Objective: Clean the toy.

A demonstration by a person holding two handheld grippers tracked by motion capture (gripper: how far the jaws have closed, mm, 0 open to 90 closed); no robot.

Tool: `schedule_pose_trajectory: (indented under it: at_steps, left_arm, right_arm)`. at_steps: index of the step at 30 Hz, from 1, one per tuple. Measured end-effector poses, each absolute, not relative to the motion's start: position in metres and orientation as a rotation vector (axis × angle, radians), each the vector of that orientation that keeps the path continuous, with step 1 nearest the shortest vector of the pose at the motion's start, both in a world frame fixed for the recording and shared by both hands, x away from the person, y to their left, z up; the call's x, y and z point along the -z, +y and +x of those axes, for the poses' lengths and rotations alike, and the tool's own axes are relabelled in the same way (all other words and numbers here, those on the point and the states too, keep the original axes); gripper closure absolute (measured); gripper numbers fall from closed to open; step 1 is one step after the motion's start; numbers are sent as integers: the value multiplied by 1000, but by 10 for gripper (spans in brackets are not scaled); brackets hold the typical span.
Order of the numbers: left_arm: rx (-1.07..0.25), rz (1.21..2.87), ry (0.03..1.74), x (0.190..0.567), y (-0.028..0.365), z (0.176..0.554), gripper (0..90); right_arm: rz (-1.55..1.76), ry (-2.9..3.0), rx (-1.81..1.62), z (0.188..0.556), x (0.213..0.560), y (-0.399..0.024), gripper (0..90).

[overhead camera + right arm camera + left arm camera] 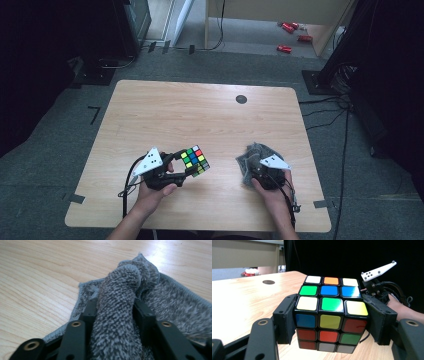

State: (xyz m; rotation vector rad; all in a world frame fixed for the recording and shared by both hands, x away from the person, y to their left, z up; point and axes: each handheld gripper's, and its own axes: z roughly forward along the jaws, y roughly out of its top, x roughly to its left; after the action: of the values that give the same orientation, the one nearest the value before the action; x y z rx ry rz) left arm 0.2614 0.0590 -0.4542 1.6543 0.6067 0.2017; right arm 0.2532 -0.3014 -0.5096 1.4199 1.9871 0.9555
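Note:
A scrambled Rubik's cube [195, 160] is lifted slightly off the wooden table [200, 110] at front left. My left gripper [186, 166] is shut on it, a black pad against each side. In the left gripper view the cube [329, 305] sits between the pads [285, 317], white, orange and blue stickers on top. At front right lies a crumpled grey cloth [251, 159]. My right gripper [261, 172] has a thick fold of it between its jaws. In the right gripper view the fold [120, 290] fills the gap and touches both pads [141, 312]; the gripper [115, 306] points down at the table.
A small black round disc [241, 99] sits in the tabletop toward the far right. Bare wood stretches across the far half. On the floor beyond are red objects [290, 30], cables [320, 112] at the right and dark equipment on both sides.

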Motion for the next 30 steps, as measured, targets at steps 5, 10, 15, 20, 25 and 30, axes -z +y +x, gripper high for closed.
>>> schedule_pose_trajectory:
  at_steps: [5, 10, 15, 20, 25, 30]
  left_arm:
    - [-202, 1651, 630, 454, 61, 263, 342]
    - [-212, 1661, 650, 455, 58, 263, 342]
    - [-215, 1667, 652, 454, 56, 261, 342]
    - [-212, 1675, 642, 454, 51, 259, 342]
    - [-210, 1673, 639, 453, 49, 257, 342]
    - [-203, 1669, 640, 452, 46, 254, 342]
  right_arm:
    - [1462, 1898, -954, 251, 499, -303, 359]
    - [1392, 1833, -1113, 241, 474, -295, 274]
    - [1280, 1845, -1248, 229, 458, -271, 241]
    - [1185, 1924, -1362, 218, 456, -238, 233]
    - [1078, 2003, -1414, 209, 458, -211, 232]
    - [1023, 2045, -1431, 203, 461, -196, 231]
